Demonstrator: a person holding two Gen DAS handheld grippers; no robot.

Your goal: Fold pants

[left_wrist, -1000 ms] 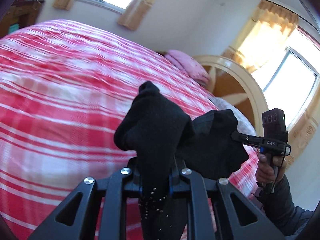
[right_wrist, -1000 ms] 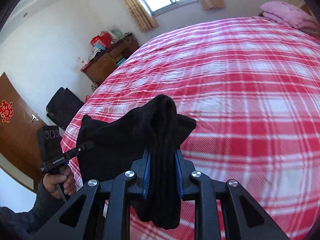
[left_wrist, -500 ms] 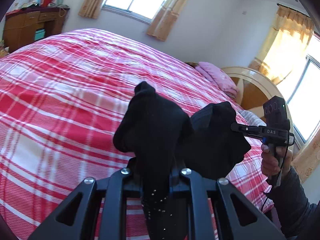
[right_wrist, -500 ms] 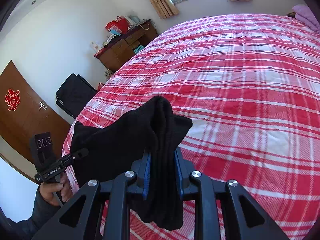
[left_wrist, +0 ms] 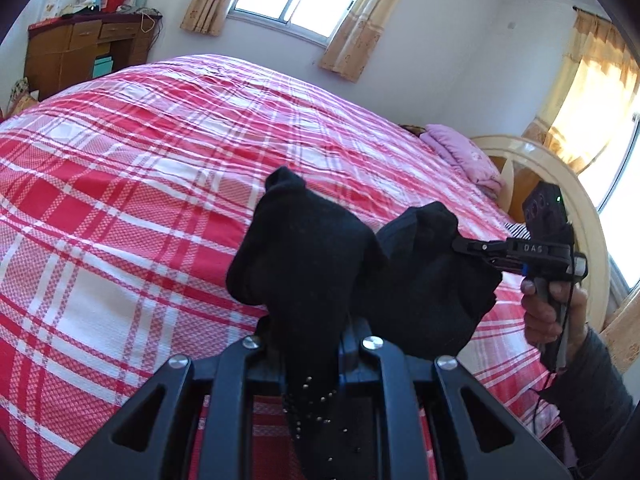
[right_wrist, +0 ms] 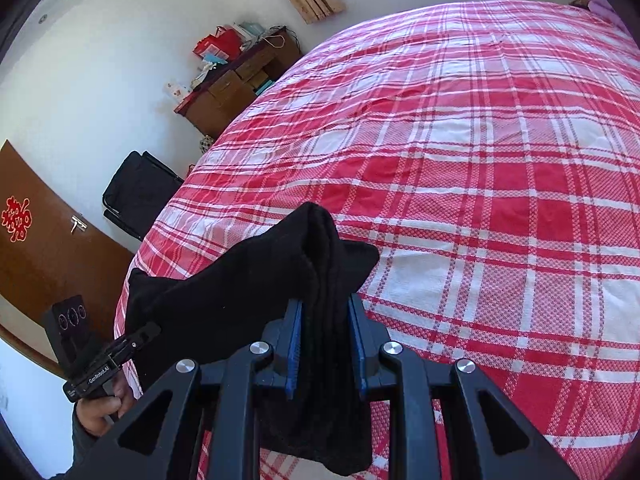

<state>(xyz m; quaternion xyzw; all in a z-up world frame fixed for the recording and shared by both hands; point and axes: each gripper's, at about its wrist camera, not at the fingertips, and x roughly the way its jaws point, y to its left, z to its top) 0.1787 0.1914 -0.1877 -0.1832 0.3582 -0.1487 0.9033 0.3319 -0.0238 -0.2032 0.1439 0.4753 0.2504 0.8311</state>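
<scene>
Black pants (left_wrist: 304,256) hang bunched between my two grippers above the near edge of the bed. My left gripper (left_wrist: 310,344) is shut on one end; small studs show on the cloth below the jaws. My right gripper (right_wrist: 324,332) is shut on the other end of the pants (right_wrist: 248,288), with a thick fold between its blue pads. In the left wrist view the right gripper (left_wrist: 464,246) shows at the right, clamped on the cloth. In the right wrist view the left gripper (right_wrist: 144,334) shows at the lower left, also on the cloth.
A bed with a red and white plaid cover (left_wrist: 160,184) (right_wrist: 480,168) fills both views. A pink pillow (left_wrist: 460,152) and a cream headboard (left_wrist: 560,184) are at the right. A wooden desk (right_wrist: 236,84), a black bag (right_wrist: 136,192) and a brown door (right_wrist: 36,248) stand by the left wall.
Both grippers have tilted and lifted with the pants, so more of the bed and room shows. The grips on the cloth are unchanged.
</scene>
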